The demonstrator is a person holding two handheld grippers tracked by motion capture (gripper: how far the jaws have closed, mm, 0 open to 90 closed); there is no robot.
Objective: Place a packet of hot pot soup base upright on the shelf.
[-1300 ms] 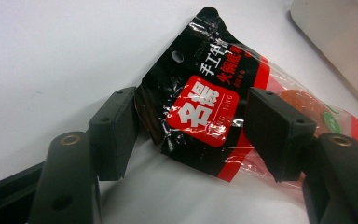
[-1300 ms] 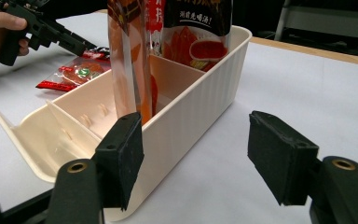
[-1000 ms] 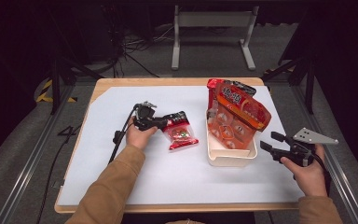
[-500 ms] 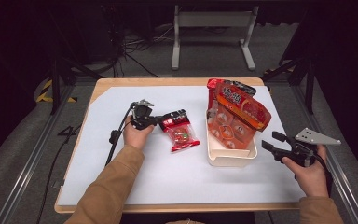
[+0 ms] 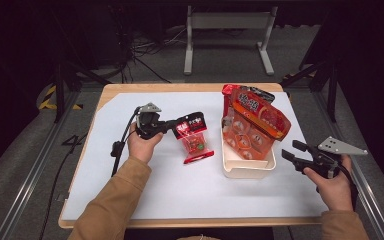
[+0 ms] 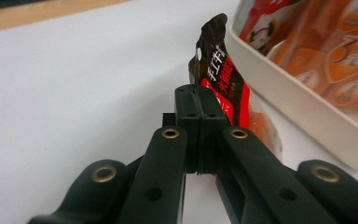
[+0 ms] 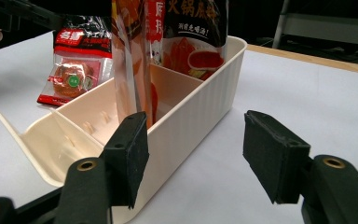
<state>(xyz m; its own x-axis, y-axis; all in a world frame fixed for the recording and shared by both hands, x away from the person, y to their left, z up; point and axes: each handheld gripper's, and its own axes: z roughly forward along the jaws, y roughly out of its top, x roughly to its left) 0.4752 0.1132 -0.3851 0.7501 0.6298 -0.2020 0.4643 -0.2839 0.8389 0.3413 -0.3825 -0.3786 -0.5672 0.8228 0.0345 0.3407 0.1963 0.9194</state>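
the left gripper point(image 5: 172, 126) is pinched on the dark top edge of the small red snack packet point(image 5: 194, 141), which hangs, maybe grazing the white table cover point(image 5: 130, 200), just left of the cream bin point(image 5: 247, 167). the bin lies right of the packet, its long axis running near to far. the right gripper point(image 5: 296, 152), jaws spread, waits at the bin's near right corner.

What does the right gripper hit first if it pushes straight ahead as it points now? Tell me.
Most likely the ribbed side wall of the cream plastic divided bin. The open right gripper points at that wall, with its left jaw overlapping the bin's near end. How much gap remains is hard to judge, but nothing lies between.
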